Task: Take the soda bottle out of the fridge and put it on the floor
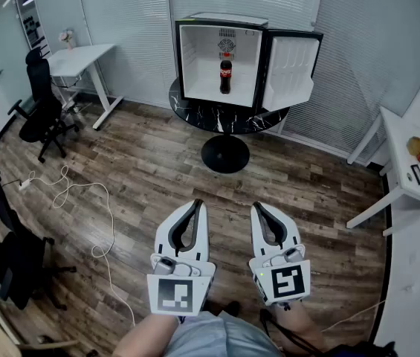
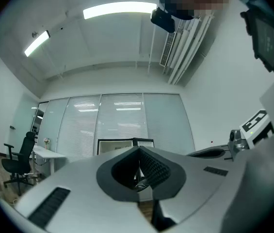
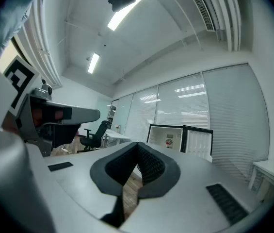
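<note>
I hold my 2 grippers side by side above the floor (image 1: 135, 171), both pointed toward the fridge (image 1: 195, 59). My left gripper (image 1: 195, 204) has its jaws closed tip to tip with nothing between them. My right gripper (image 1: 257, 207) is the same, empty. The bottle (image 1: 226, 76) stands upright inside the open fridge on the table (image 1: 195, 113), well apart from me.

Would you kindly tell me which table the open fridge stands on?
The round black pedestal table, under the fridge; the left white desk and the right white desk bear none.
</note>
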{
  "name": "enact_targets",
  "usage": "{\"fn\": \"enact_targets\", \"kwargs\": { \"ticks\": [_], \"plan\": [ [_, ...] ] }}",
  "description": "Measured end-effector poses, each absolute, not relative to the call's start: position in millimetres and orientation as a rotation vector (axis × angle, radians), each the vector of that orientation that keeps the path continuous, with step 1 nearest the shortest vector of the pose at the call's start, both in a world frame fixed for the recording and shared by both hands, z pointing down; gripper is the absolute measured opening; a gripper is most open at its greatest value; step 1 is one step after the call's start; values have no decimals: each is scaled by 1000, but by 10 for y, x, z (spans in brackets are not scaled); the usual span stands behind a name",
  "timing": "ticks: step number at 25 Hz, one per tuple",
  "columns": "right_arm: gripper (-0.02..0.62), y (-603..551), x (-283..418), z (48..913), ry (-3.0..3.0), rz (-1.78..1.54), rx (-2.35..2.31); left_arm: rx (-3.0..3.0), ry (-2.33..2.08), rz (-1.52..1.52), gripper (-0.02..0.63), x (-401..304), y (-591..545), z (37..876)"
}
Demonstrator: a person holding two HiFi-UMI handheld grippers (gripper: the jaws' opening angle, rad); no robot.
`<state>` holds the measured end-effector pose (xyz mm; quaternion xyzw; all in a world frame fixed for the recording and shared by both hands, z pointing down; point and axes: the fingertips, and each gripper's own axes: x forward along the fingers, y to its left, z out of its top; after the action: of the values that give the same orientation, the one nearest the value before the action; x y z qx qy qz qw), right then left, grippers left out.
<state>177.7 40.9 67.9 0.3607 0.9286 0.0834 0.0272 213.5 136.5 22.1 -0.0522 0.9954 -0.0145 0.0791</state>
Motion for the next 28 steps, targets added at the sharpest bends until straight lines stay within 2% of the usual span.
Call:
{"fn": "enact_targets", "kwargs": {
  "ticks": [13, 28],
  "plan": [
    [12, 833, 1446, 650, 2836, 244, 1109, -170, 2950, -41, 17, 1802, 1808, 202],
    [14, 1242, 751, 569, 2887, 253, 938, -248, 2953, -9, 17, 1248, 2370, 307]
  ]
}}
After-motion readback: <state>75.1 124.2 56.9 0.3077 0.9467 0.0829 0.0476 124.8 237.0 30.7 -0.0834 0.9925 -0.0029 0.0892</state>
